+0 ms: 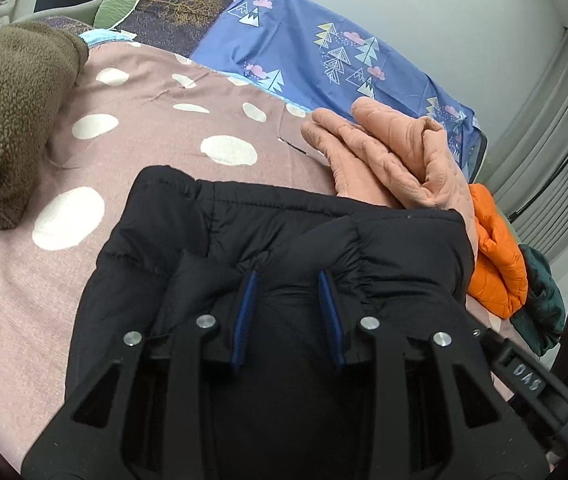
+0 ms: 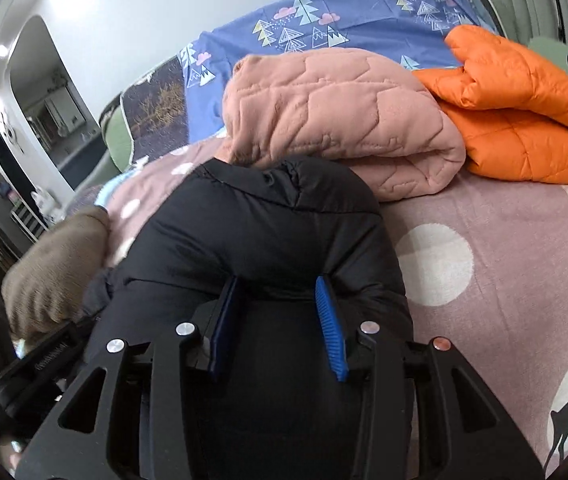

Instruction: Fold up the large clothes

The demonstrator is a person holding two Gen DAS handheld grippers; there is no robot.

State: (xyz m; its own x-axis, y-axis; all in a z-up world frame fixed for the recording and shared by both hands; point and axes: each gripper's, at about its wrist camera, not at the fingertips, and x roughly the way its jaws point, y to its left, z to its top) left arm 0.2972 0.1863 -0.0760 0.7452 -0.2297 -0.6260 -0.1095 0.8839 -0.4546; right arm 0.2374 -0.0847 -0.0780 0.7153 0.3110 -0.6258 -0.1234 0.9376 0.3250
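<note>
A black puffer jacket (image 1: 284, 224) lies folded on the pink spotted bedsheet (image 1: 156, 120). My left gripper (image 1: 287, 276) has its blue-padded fingers closed on a bulging fold of the jacket. In the right wrist view the same black jacket (image 2: 268, 216) fills the middle, and my right gripper (image 2: 278, 280) also pinches a thick fold of it between its blue pads. Both grippers hold the jacket close above the bed.
A folded pink quilted garment (image 2: 340, 120) and an orange puffer jacket (image 2: 524, 108) lie behind the black one. A brown fleece garment (image 1: 8, 116) lies at the left. A dark green garment (image 1: 540, 300) and a blue patterned cover (image 1: 304, 48) sit behind.
</note>
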